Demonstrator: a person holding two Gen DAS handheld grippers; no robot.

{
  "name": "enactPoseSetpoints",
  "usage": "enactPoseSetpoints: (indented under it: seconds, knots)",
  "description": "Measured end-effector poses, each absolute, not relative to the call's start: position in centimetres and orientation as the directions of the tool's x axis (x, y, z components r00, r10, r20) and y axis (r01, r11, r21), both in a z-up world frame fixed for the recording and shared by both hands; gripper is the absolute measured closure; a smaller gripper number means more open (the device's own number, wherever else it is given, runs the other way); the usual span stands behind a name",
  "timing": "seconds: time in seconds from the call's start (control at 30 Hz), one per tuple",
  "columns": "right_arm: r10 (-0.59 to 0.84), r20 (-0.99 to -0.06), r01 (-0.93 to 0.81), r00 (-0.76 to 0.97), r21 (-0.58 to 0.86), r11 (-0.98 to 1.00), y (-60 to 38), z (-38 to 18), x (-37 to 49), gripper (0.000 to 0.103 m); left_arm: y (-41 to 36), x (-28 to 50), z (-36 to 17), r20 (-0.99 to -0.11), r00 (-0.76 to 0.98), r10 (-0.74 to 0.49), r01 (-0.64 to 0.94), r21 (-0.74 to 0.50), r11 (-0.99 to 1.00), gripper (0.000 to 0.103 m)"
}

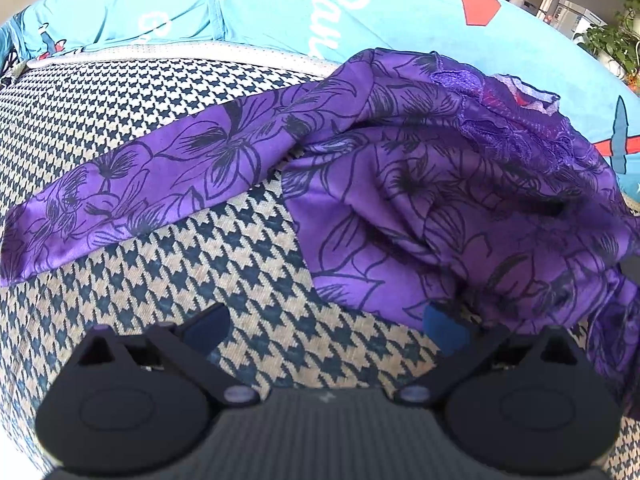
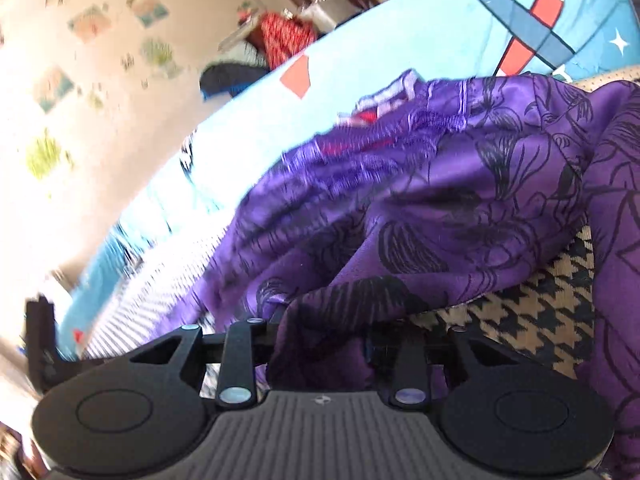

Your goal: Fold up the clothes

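A purple satin garment (image 1: 460, 200) printed with black flowers lies crumpled on a houndstooth cover (image 1: 248, 264). One long strip of it (image 1: 132, 184) stretches left, and a lace trim (image 1: 500, 120) shows at the top. My left gripper (image 1: 326, 328) is open just over the houndstooth cover, its right blue pad (image 1: 444, 330) at the garment's lower edge, with nothing between the fingers. In the right wrist view my right gripper (image 2: 320, 332) is shut on a bunched fold of the purple garment (image 2: 400, 216), which drapes over and hides the fingertips.
A light blue sheet (image 1: 360, 16) with white lettering and aeroplane prints lies behind the houndstooth cover. A potted plant (image 1: 612, 40) stands at the far right. A wall with stickers (image 2: 80, 80) and a red cloth (image 2: 284, 36) show in the right wrist view.
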State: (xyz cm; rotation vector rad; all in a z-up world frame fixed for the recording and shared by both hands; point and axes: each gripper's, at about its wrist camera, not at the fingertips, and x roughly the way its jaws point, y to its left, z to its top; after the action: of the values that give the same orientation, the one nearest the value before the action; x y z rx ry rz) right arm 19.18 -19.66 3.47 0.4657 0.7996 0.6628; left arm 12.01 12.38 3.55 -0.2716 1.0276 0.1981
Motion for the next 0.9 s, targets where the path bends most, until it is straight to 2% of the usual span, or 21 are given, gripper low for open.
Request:
enactPoseSetpoints:
  seconds: [0.2, 0.33, 0.6, 0.7, 0.83, 0.9]
  knots:
    - [0.683, -0.421, -0.307, 0.597, 0.667, 0.679, -20.2, 4.7, 20.1, 0.070, 9.6, 12.3, 3.2, -0.864, 0.500, -0.048, -0.162, -0.148, 0.976, 0.000]
    - [0.668, -0.379, -0.278, 0.640, 0.697, 0.661, -20.4, 5.2, 20.6, 0.070, 7.6, 13.5, 1.7, -0.886, 0.462, -0.038, -0.134, -0.112, 0.985, 0.000]
    - [0.652, -0.282, -0.120, 0.703, 0.857, 0.500, -22.7, 3.9, 22.0, 0.070, 7.1, 15.8, 0.0, -0.904, 0.417, 0.093, -0.249, -0.015, 0.968, 0.000]
    - [0.624, -0.307, -0.098, 0.719, 0.844, 0.528, -23.6, 4.1, 22.3, 0.070, 7.4, 16.2, -0.4, -0.904, 0.406, 0.136, -0.290, 0.014, 0.957, 0.000]
    - [0.539, -0.422, -0.123, 0.729, 0.694, 0.709, -22.6, 5.4, 22.2, 0.069, 8.0, 16.6, 0.5, -0.865, 0.441, 0.237, -0.333, 0.087, 0.939, 0.000]
    - [0.515, -0.444, -0.153, 0.733, 0.630, 0.761, -22.0, 5.9, 21.9, 0.068, 8.3, 16.9, 0.6, -0.867, 0.442, 0.230, -0.340, 0.075, 0.937, 0.000]
